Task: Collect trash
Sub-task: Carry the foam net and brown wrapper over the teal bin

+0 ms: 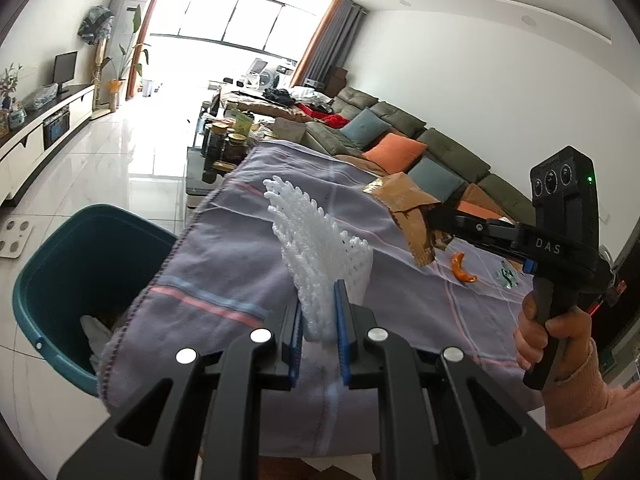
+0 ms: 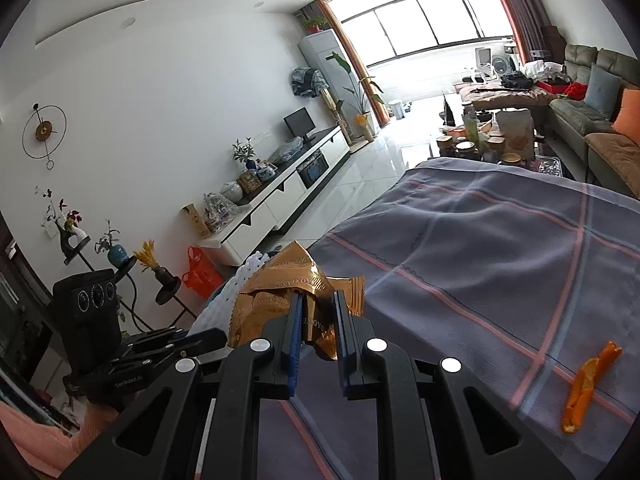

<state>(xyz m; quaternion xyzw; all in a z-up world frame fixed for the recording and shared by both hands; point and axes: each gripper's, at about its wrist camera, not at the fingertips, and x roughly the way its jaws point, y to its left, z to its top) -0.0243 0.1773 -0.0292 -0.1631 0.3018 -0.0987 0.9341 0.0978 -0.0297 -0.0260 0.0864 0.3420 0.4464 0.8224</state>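
The left claw [image 1: 320,312] is clamped nearly closed on a white foam net sleeve [image 1: 316,248], raised above a bench draped in a grey-purple checked cloth [image 1: 224,264]. The right claw [image 2: 316,320] pinches a crumpled gold wrapper [image 2: 280,292]. A teal bin [image 1: 80,264] sits beside the bench, half hidden by cloth; its contents are unclear. An orange peel [image 2: 588,388] lies on the cloth. A small greenish scrap [image 1: 506,276] is hard to make out.

A grey-violet checked cloth [image 1: 224,248] with pink and blue stripes covers the table, its left edge hanging over beside a teal bin [image 1: 76,256] on the white tiled floor [image 1: 120,152]. On the cloth's near right side lie an orange peel [image 2: 588,384] and a small clear wrapper [image 1: 506,276].
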